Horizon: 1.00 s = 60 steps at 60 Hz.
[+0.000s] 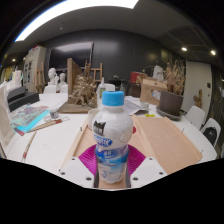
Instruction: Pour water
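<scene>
My gripper (112,172) fingers clamp an upright blue-capped water bottle (112,135) at six o'clock, above the white table (60,140); cluttered workshop beyond.

White counter (60,135) carries wooden boards: one plank (170,140) right of the fingers, a thin strip (75,142) left of them. Farther left, a teal book (30,118). Beyond the fingers: wooden easels (82,78), white busts (55,75), cardboard box (152,90).
</scene>
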### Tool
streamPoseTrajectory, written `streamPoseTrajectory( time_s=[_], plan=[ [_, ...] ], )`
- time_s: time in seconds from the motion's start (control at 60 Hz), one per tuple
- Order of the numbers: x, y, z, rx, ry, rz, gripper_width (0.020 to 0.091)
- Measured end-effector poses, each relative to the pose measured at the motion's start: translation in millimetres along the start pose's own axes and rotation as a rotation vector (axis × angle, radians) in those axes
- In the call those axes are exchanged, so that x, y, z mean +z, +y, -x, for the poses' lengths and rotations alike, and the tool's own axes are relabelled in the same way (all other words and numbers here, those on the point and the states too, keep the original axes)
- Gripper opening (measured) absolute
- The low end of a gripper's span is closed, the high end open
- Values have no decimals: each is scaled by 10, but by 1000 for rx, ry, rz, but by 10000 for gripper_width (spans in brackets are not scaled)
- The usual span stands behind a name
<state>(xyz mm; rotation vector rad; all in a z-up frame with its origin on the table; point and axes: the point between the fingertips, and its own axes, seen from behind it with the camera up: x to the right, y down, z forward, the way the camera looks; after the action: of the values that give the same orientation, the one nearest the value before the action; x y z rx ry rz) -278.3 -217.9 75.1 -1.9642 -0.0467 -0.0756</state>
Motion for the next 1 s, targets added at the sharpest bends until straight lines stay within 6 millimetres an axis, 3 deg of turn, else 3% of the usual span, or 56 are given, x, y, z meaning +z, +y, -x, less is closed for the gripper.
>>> streamPoseTrajectory(
  time_s=[0.117, 0.2, 0.367, 0.467, 0.65, 0.85, 1.0],
  plan=[
    [-16, -298, -110, -32, 26, -11, 350],
    [72, -600, -351, -91, 70, -22, 349],
    [534, -1228, -900, -356, 201, -57, 349],
    [940, -1531, -1077, -604, 262, -83, 349],
    [1558, -1848, -997, -1125, 351, -146, 348],
    [2030, -1846, -788, -1561, 399, -190, 348],
    [2236, -1788, -733, -1731, 418, -197, 347]
  ],
)
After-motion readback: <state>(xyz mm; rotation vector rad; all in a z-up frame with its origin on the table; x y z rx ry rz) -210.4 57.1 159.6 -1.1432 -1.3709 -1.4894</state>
